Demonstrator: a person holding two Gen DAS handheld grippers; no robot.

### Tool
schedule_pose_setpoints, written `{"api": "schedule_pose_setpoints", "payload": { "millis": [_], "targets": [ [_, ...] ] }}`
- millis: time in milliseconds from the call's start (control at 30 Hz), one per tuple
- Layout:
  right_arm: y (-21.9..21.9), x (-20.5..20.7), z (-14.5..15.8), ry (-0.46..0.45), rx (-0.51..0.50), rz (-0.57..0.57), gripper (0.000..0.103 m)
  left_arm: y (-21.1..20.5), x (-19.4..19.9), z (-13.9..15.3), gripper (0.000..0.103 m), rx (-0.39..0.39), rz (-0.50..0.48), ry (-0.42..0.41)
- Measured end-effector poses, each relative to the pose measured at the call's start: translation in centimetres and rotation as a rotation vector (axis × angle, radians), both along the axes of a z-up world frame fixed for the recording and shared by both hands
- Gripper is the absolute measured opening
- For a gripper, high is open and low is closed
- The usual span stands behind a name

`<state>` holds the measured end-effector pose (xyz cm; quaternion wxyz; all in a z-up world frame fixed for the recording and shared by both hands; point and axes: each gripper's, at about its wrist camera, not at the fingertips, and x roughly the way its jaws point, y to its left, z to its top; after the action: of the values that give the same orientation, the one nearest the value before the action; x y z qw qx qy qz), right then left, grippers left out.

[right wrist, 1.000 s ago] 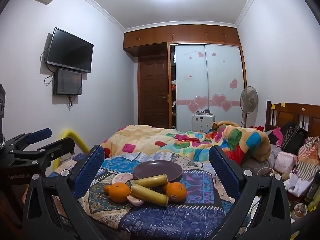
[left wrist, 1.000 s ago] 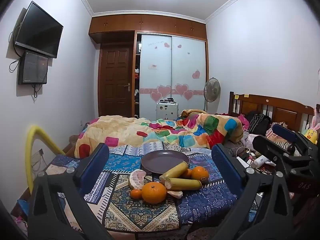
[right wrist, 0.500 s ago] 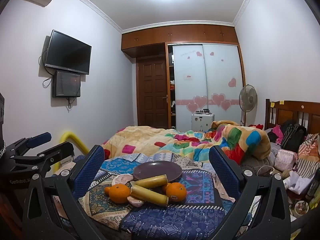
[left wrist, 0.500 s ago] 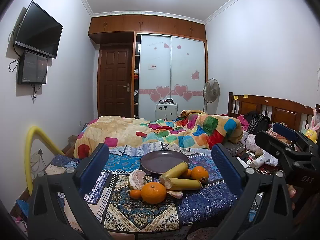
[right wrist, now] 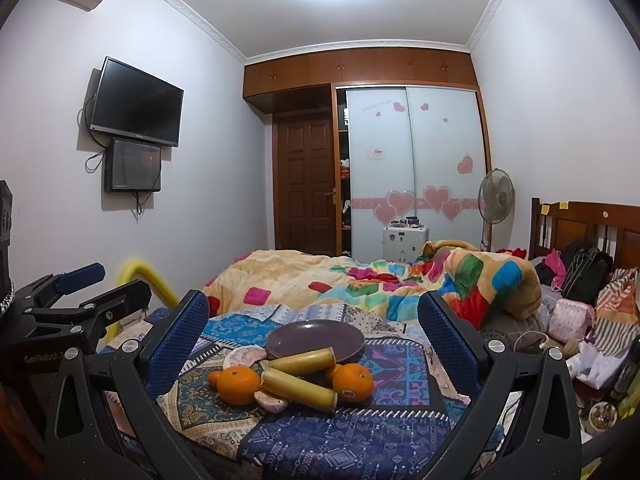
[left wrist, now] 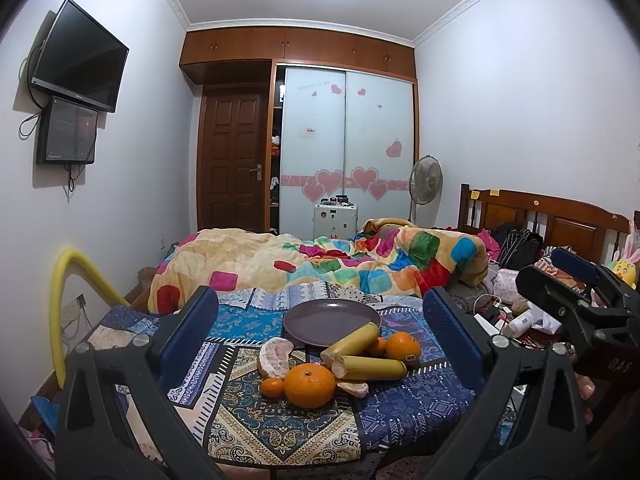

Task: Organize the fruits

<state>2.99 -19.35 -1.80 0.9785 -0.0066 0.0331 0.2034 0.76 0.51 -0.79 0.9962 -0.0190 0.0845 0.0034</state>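
A dark purple plate (left wrist: 330, 321) sits on a patterned cloth-covered table (left wrist: 280, 432). In front of it lie two yellow sugarcane pieces (left wrist: 370, 367), two large oranges (left wrist: 310, 385), two small tangerines (left wrist: 273, 387) and two peeled pomelo segments (left wrist: 275, 356). My left gripper (left wrist: 320, 336) is open and empty, held back from the fruit. My right gripper (right wrist: 314, 340) is open and empty, also short of the fruit; the plate (right wrist: 316, 340), sugarcane (right wrist: 298, 388) and oranges (right wrist: 239, 385) show between its fingers.
A bed with a colourful quilt (left wrist: 320, 264) lies behind the table. A yellow foam-covered bar (left wrist: 72, 292) stands at the left. Clutter and bags (right wrist: 580, 320) fill the right side by the wooden headboard (left wrist: 540, 216).
Both grippers have drifted slightly; the view has barely shifted. The fruit and plate have not moved.
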Motion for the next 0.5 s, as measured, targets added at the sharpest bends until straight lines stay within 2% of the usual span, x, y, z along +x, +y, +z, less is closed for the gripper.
{"api": "schedule_pose_setpoints", "payload": {
  "millis": [500],
  "targets": [
    [-0.38, 0.15, -0.23, 0.004, 0.013, -0.002, 0.103, -0.1, -0.02, -0.05, 0.103, 0.001, 0.001, 0.003]
  ]
}}
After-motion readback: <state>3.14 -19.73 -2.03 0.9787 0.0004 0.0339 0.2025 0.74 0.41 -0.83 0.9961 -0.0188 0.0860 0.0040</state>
